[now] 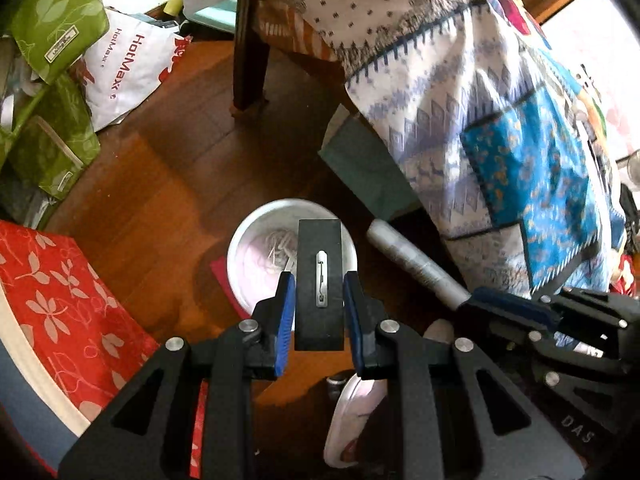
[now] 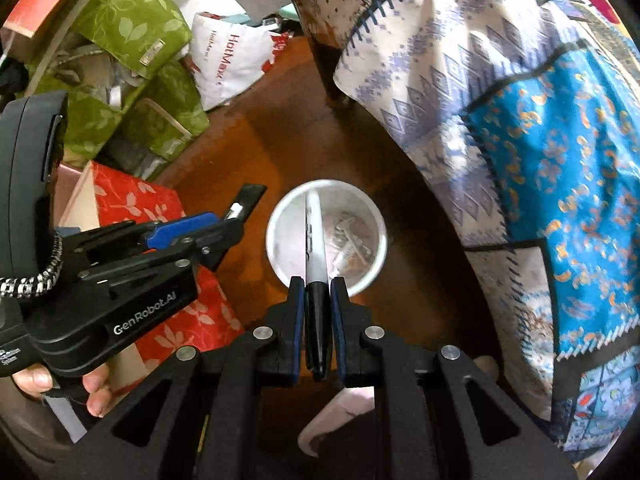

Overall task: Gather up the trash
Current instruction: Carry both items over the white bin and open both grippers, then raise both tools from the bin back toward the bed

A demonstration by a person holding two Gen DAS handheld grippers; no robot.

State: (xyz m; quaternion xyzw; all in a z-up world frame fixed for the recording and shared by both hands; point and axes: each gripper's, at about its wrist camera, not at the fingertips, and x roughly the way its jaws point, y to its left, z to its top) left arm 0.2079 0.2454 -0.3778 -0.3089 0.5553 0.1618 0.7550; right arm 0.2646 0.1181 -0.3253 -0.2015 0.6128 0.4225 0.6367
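A white bucket (image 1: 256, 240) with paper scraps stands on the wooden floor; it also shows in the right wrist view (image 2: 280, 236). My left gripper (image 1: 319, 280) is shut on a black rectangular block (image 1: 320, 248) with a silver clip, held above the bucket. In the right wrist view the left gripper (image 2: 224, 224) is at the left, the block (image 2: 250, 196) sticking out of it. My right gripper (image 2: 318, 286) is shut on a white marker pen (image 2: 316, 232) with a black cap, its tip over the bucket. In the left view the pen (image 1: 412, 260) and right gripper (image 1: 472, 300) are at the right.
A patterned cloth (image 1: 480, 112) hangs over a table at the right, with a dark wooden leg (image 1: 248, 48). Green floral bags (image 1: 52, 20), a white HotMax bag (image 1: 124, 64) and a red floral box (image 1: 60, 304) crowd the left. A pink slipper (image 1: 352, 416) lies below the grippers.
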